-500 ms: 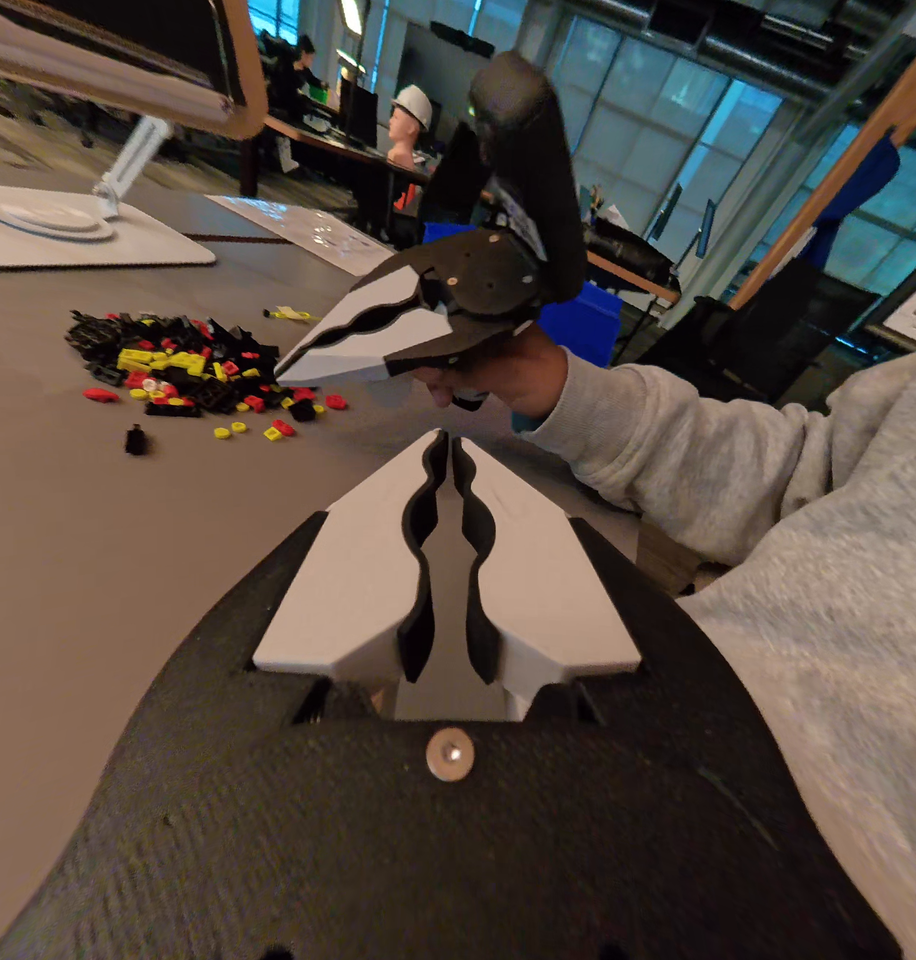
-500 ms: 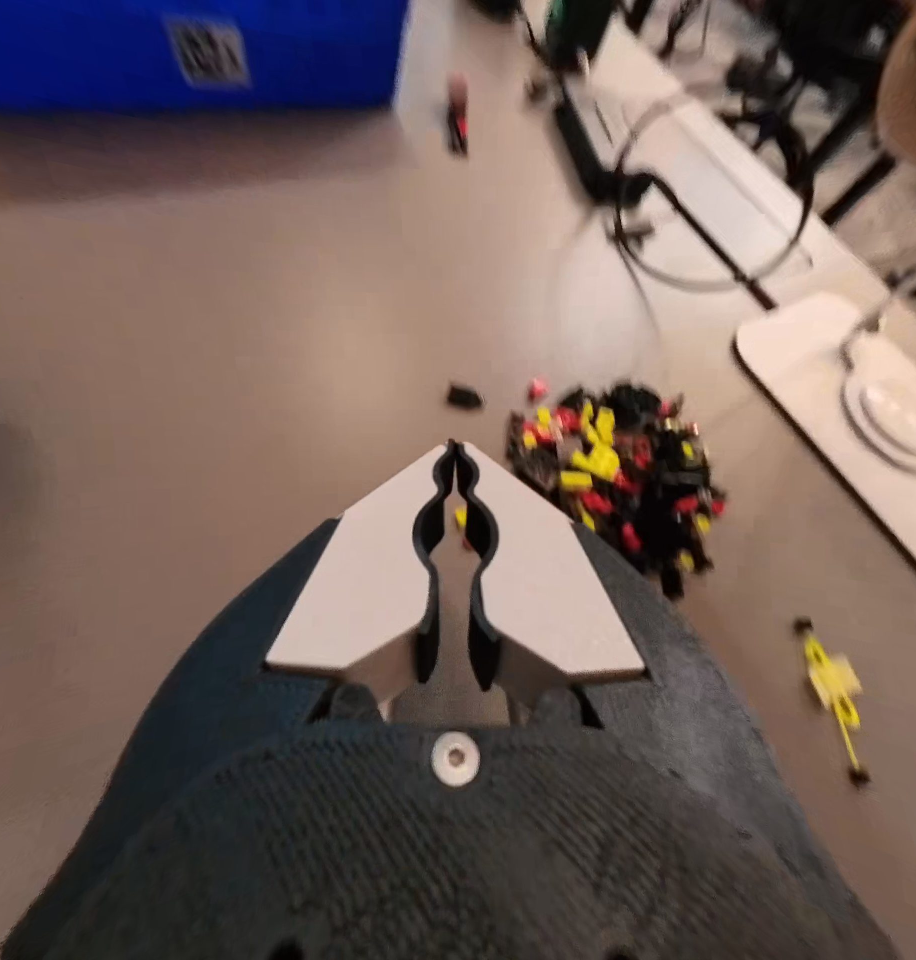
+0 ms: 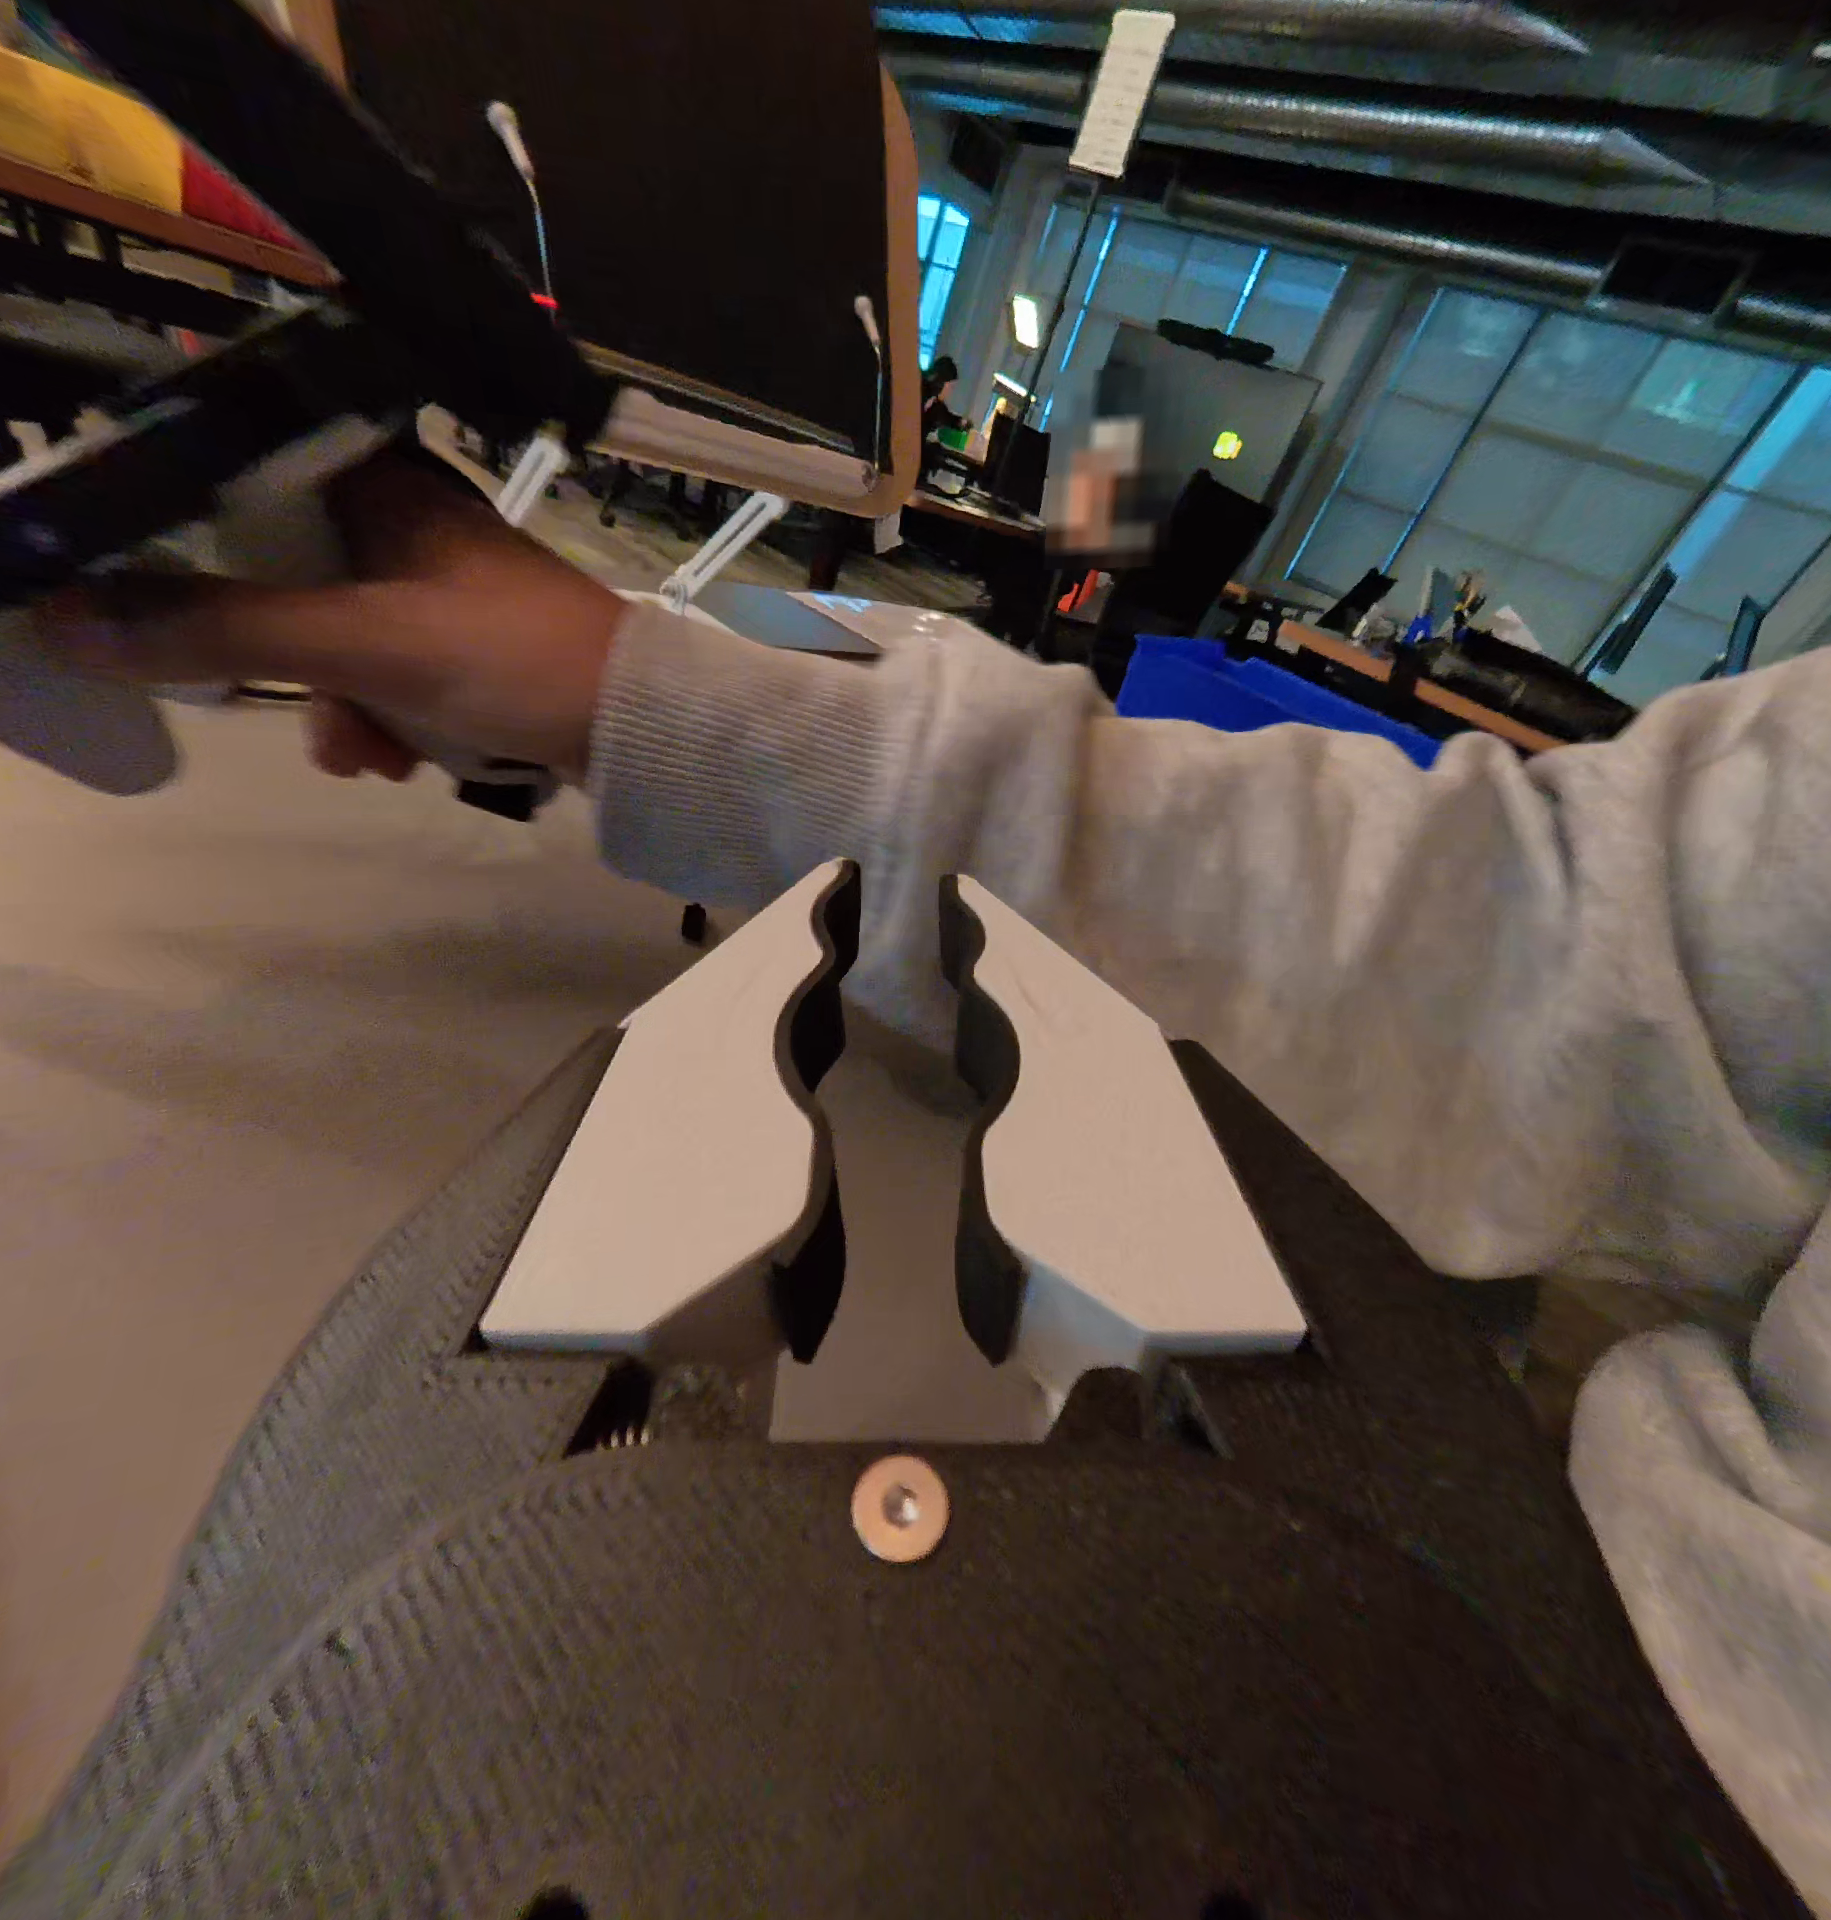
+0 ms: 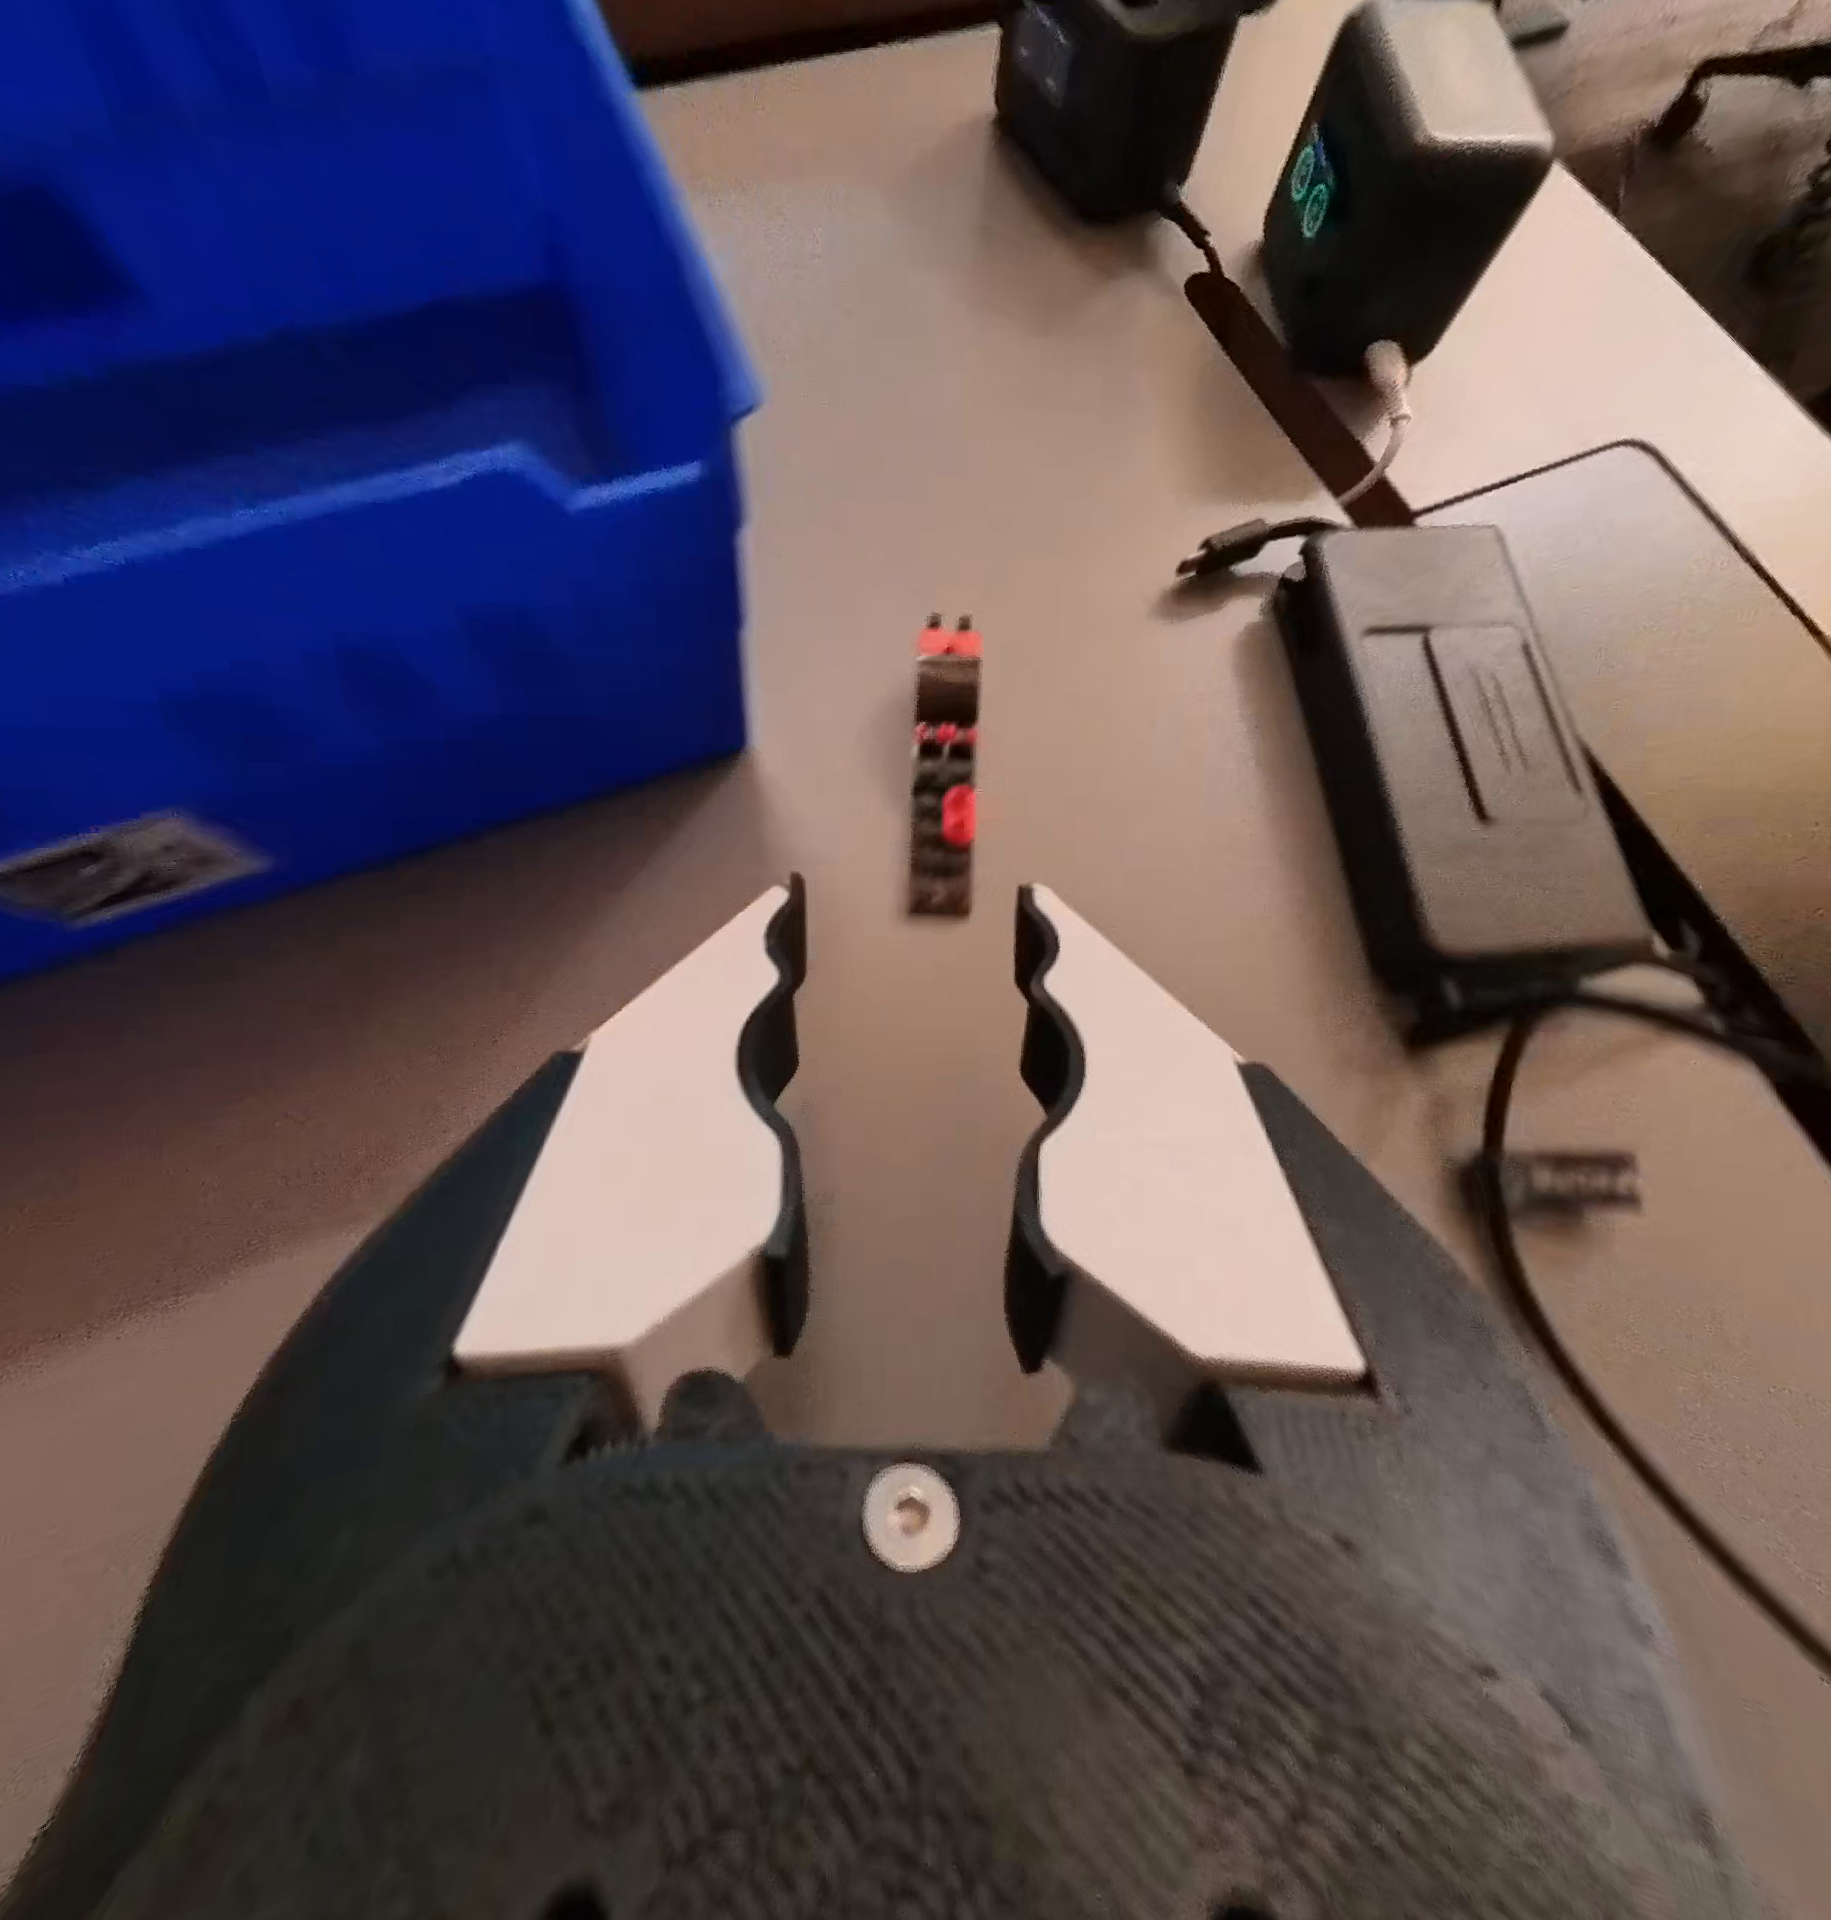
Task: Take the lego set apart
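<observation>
My right claw [image 4: 909, 914] is spread wide, nothing between its fingers, and it hovers over the tan surface [image 4: 994, 364]. Just beyond its tips, lined up with the gap between them, lies a narrow black lego strip [image 4: 944, 774] with red pieces on it. Its long axis runs straight away from me, near end towards the claw, far end capped by two small red pieces. It lies flat on the surface and touches nothing else. To the left of the claw and the strip stands a blue bin [image 4: 298, 540], near the strip but apart from it. To the right lies a flat black box [image 4: 1462, 748] with cables around it, and farther ahead two more black boxes [image 4: 1399, 177] with cables plugged in.

My left claw [image 3: 895, 883] is slightly parted and holds nothing; behind the gap I see only the grey sleeve [image 3: 994, 790] of my right arm crossing in front. That view shows what the right one cannot: my right hand [image 3: 443, 644] gripping the handle of the other tool, blurred at upper left. It shows the blue bin's edge past the sleeve, but not the lego strip. A small dark bit [image 3: 694, 921] sits on the surface left of the left claw's tip; I cannot tell what it is.
</observation>
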### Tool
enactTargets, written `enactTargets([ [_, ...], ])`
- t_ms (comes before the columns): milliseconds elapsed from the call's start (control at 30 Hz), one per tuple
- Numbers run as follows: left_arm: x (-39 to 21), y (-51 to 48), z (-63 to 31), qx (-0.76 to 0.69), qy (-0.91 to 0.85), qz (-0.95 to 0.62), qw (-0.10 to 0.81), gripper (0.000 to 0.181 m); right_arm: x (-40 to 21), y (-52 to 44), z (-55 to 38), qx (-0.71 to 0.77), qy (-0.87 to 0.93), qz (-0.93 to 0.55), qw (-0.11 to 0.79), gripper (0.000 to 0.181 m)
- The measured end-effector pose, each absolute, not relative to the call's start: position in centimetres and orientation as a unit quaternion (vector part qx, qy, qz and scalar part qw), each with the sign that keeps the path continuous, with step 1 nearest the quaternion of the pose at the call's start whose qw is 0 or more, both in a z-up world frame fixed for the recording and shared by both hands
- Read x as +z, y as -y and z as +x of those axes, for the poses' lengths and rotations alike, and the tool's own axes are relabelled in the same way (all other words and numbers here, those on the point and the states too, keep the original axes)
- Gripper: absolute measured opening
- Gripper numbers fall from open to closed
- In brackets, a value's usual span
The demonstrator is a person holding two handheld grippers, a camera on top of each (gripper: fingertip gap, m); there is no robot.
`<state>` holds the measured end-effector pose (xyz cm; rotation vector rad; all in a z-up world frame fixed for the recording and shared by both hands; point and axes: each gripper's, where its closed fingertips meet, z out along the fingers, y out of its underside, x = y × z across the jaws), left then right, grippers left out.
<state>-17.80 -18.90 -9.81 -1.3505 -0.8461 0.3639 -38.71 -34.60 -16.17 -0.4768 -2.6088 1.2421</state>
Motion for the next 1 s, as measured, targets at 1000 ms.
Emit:
enactTargets([
  [1000, -15.4, 9.7, -11.0, -0.081, 0.247, -0.782, 0.567, 0.05, -19.3, 7.3, -10.3, 0.455, 0.872, -0.176, -0.049, 0.011],
])
